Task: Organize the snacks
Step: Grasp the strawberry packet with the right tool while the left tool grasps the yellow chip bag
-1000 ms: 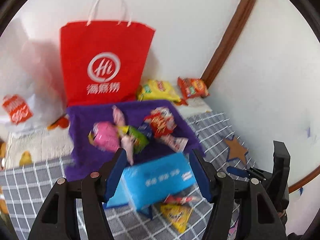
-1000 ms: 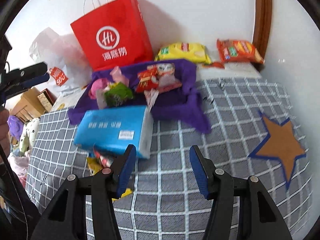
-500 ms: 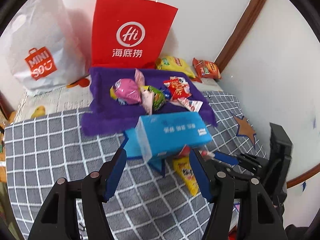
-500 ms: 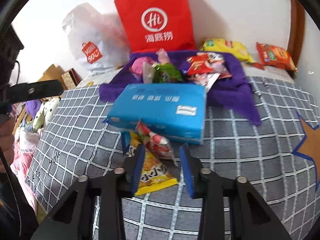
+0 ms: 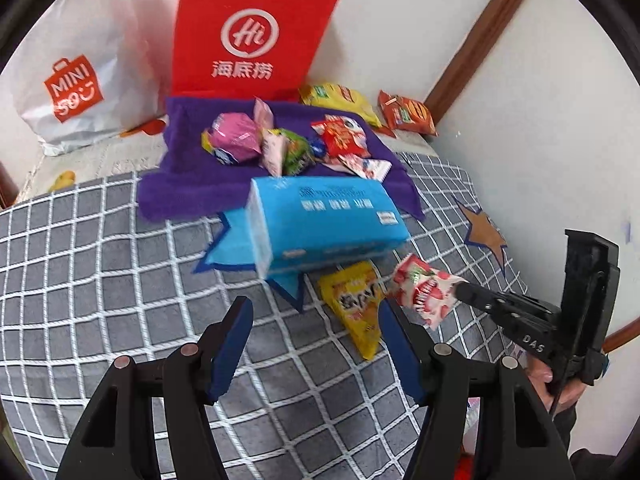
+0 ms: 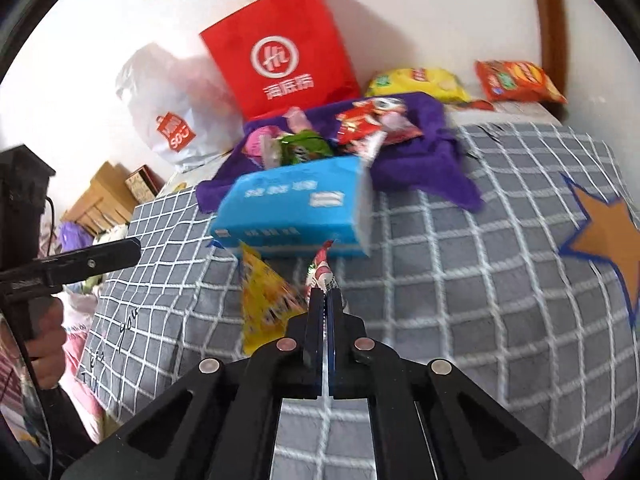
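Grey checked bedding (image 5: pixel 100 280) covers the work surface, with white walls behind and a brown wooden trim in the corner.

Your right gripper (image 6: pixel 325 294) has its jaws together, clamped on the edge of a red-and-white snack packet (image 5: pixel 424 290). From the left wrist view the packet hangs off the fingertips, clear of the bedding, just right of a yellow triangular packet (image 5: pixel 358 308) that lies flat on the cover.

Your left gripper (image 5: pixel 316 340) stands with jaws apart and nothing between them, above the bedding in front of the yellow packet.

Just behind both packets lies a blue tissue pack (image 5: pixel 326 222), resting partly on a blue star patch. An orange star patch (image 5: pixel 484 232) sits near the wall to the right.

Behind the tissue pack a purple cloth (image 5: pixel 188 184) carries a heap of snacks (image 5: pixel 288 142): pink, green, red and white wrappers touching one another. Beyond the cloth, by the wall, lie a yellow bag (image 5: pixel 340 100) and an orange bag (image 5: pixel 408 114), side by side.

A red paper bag (image 5: pixel 248 36) stands upright against the wall, with a white plastic bag (image 5: pixel 76 80) to its left.

Your hand (image 6: pixel 46 344) on the left gripper's handle shows at the edge of the right wrist view
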### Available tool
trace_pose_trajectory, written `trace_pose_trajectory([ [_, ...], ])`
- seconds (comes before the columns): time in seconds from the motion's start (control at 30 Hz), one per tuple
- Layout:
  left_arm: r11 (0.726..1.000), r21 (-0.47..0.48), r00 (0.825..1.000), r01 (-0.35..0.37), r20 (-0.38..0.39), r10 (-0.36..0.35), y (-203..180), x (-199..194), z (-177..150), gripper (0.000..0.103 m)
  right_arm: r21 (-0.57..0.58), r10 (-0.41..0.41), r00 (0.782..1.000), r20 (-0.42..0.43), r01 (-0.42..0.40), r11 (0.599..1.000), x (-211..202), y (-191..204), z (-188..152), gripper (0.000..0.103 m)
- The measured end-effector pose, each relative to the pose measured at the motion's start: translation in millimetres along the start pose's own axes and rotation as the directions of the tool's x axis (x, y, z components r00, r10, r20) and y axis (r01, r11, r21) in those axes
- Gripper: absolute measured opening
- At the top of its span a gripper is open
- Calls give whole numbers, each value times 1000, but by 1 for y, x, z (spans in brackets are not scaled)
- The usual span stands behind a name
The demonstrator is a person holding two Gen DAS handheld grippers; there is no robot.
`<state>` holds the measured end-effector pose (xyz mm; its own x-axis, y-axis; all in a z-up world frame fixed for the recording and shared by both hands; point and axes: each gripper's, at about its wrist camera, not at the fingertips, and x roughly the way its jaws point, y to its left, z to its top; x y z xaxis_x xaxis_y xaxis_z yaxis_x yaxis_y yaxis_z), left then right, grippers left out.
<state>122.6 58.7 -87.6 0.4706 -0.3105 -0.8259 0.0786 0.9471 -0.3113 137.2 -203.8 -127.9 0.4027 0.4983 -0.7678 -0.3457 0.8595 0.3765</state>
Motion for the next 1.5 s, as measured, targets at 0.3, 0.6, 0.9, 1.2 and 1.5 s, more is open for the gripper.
trace_pose_trajectory([
  [0.3, 1000, 6, 999, 9, -36, -8, -18, 21, -7, 63, -5, -127, 991, -52, 127, 992, -1, -37, -22, 19],
  [0.6, 1000, -18, 998, -10, -55, 9, -14, 29, -12, 63, -220, -135, 990, -24, 127, 967, 31, -7, -5, 56],
  [0.9, 999, -36, 998, -22, -58, 20, -9, 34, -10, 63, -207, -179, 983, -42, 167, 964, 73, -20, 3, 58],
  [1.2, 1000, -20, 997, -16, -82, 14, -19, 52, -8, 63, -234, -172, 985, -8, 166, 958, 82, -20, 6, 56],
  [1.5, 999, -37, 991, -10, -136, 5, -23, 78, -19, 63, -175, -133, 991, 5, 132, 976, 65, -36, 1, 31],
])
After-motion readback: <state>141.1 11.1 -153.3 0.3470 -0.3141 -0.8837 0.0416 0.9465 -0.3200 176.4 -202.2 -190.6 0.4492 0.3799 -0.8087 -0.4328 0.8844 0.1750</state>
